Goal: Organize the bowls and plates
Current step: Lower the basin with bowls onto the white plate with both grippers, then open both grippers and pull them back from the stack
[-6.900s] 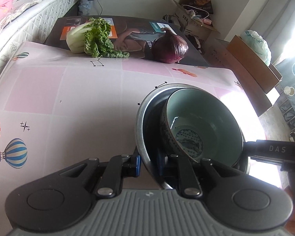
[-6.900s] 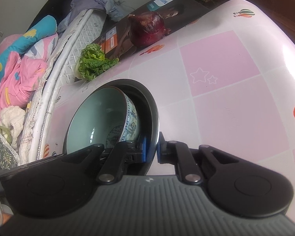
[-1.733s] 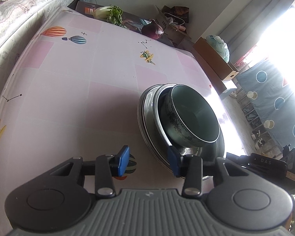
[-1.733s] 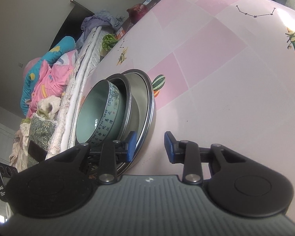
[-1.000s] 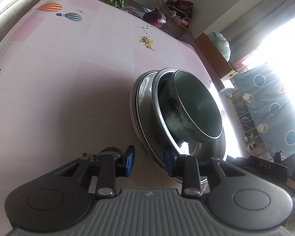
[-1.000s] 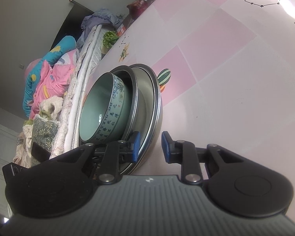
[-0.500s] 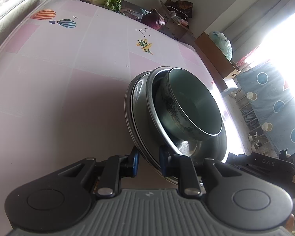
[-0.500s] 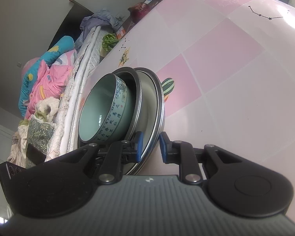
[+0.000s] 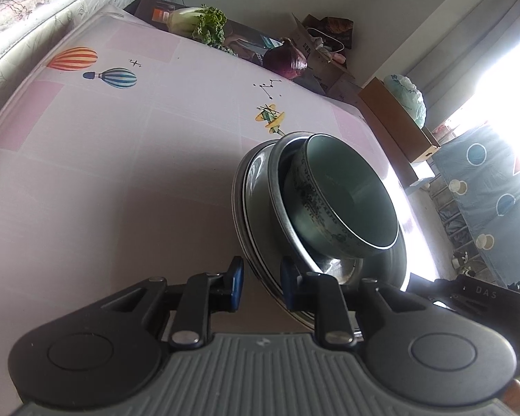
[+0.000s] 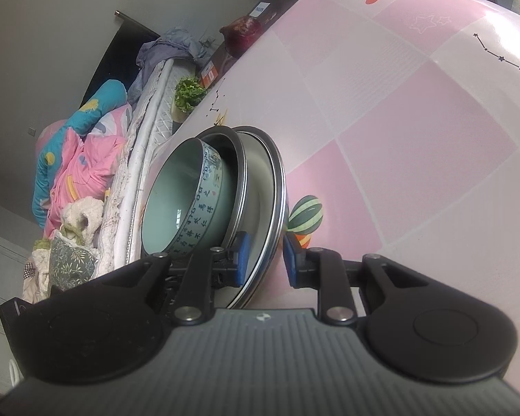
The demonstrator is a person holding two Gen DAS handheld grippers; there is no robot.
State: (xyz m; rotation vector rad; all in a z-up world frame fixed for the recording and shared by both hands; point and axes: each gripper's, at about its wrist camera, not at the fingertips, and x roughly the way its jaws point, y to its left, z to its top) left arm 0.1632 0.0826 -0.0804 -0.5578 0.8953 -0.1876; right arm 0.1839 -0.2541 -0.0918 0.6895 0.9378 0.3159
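I saw the ceramic bowl (image 9: pixel 350 204) nested in a steel bowl (image 9: pixel 277 187) on stacked plates (image 10: pixel 277 187). My left gripper (image 9: pixel 260 282) and right gripper (image 10: pixel 266 260) each straddled the plates' rim, fingers slightly spread, not pinching.

The desk (image 9: pixel 128 180) has a pink and white cloth with balloon pictures on it. A stack of metal plates (image 9: pixel 249 208) sits on the desk. A metal bowl (image 9: pixel 277 190) and a green bowl (image 9: pixel 346 201) sit in the stack. At the far edge lie a leafy cabbage (image 9: pixel 197 22) and a purple cabbage (image 9: pixel 286 59).
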